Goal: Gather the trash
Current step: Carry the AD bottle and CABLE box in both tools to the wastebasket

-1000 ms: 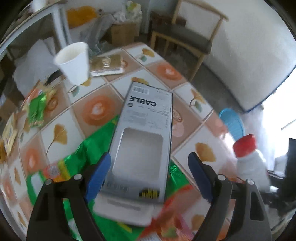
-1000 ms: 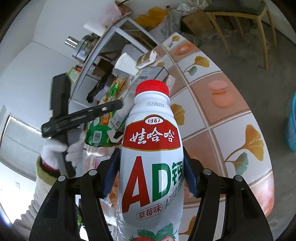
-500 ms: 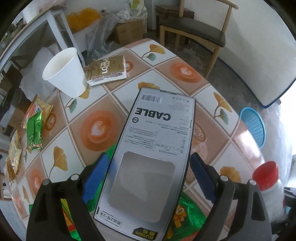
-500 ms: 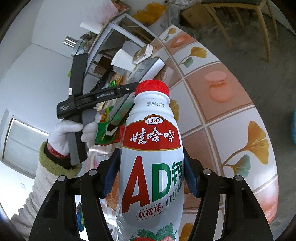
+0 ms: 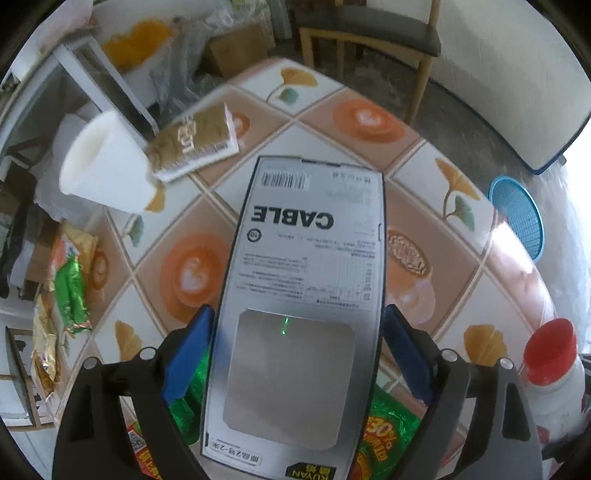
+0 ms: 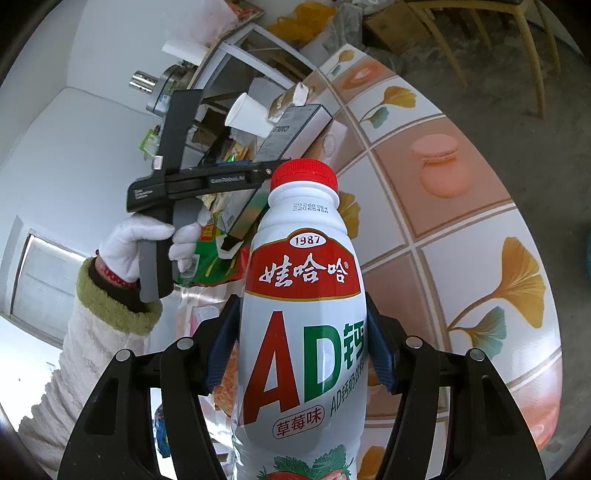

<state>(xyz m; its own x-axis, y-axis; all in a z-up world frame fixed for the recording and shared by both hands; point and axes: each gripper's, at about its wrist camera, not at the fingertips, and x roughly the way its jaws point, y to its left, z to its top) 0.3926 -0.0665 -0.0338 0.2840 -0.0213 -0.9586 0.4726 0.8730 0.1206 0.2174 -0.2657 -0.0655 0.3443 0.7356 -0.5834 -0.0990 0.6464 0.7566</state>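
Observation:
My left gripper (image 5: 295,354) is shut on a grey box marked CABLE (image 5: 310,258) and holds it above the patterned table (image 5: 354,125). The box (image 6: 291,129) and the left gripper (image 6: 255,173) also show in the right wrist view, raised off the table. My right gripper (image 6: 301,350) is shut on a white AD milk bottle with a red cap (image 6: 303,295), held upright. The bottle (image 5: 554,373) shows at the right edge of the left wrist view.
A white paper cup (image 5: 107,173), a brown carton (image 5: 195,144), green and yellow snack wrappers (image 5: 70,280) and a green bag (image 5: 388,424) lie on the table. A blue basket (image 5: 517,218) sits on the floor to the right. A wooden chair (image 5: 373,33) stands beyond the table.
My left gripper has closed on the CABLE box and lifted it off the green bag. The bottle stays in my right gripper.

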